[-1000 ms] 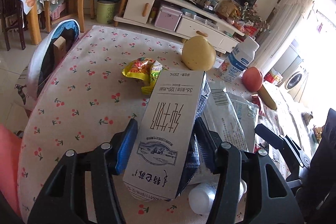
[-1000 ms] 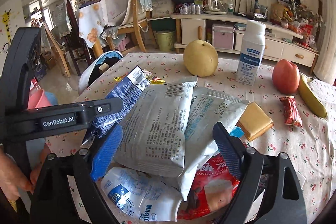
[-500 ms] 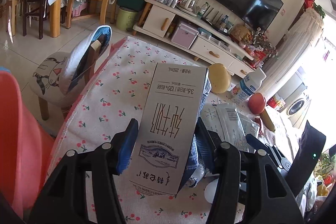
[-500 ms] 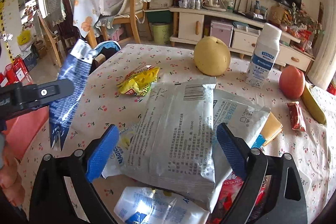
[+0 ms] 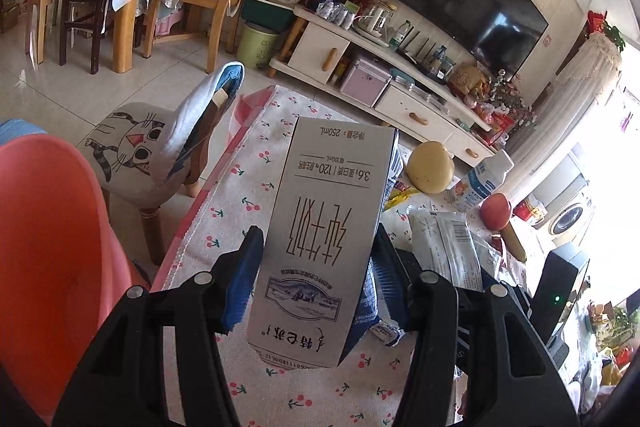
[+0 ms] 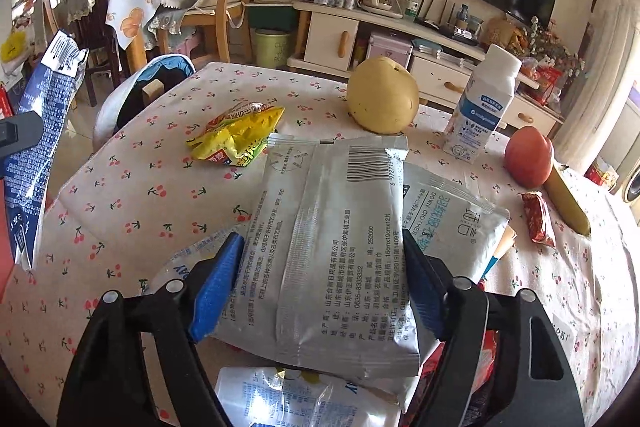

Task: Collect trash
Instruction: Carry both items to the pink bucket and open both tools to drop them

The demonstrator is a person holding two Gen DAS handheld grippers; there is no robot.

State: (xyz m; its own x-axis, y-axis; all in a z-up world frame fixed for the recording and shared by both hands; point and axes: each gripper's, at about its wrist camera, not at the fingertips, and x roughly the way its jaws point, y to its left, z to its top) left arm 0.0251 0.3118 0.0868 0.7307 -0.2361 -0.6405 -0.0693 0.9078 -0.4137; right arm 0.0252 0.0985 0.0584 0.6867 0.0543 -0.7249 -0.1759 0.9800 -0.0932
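My left gripper (image 5: 316, 275) is shut on a grey and blue milk carton (image 5: 324, 231) and holds it lifted above the table's left edge; the carton also shows at the far left of the right wrist view (image 6: 36, 155). A pink bin (image 5: 48, 267) stands at the lower left, beside the table. My right gripper (image 6: 320, 287) has its blue pads on both sides of a silver wipes packet (image 6: 332, 251) that lies on a pile of wrappers. A crumpled yellow snack wrapper (image 6: 236, 135) lies on the cloth beyond.
The cherry-print tablecloth (image 6: 132, 195) also carries a yellow pear (image 6: 382, 99), a white drink bottle (image 6: 482, 107), a red apple (image 6: 528, 157), a banana (image 6: 568, 201) and a small red wrapper (image 6: 540, 219). A cat-print stool (image 5: 140, 155) stands left of the table.
My left gripper has carried the carton left and back, off the pile toward the pink bin. My right gripper has narrowed from wide open onto the silver packet.
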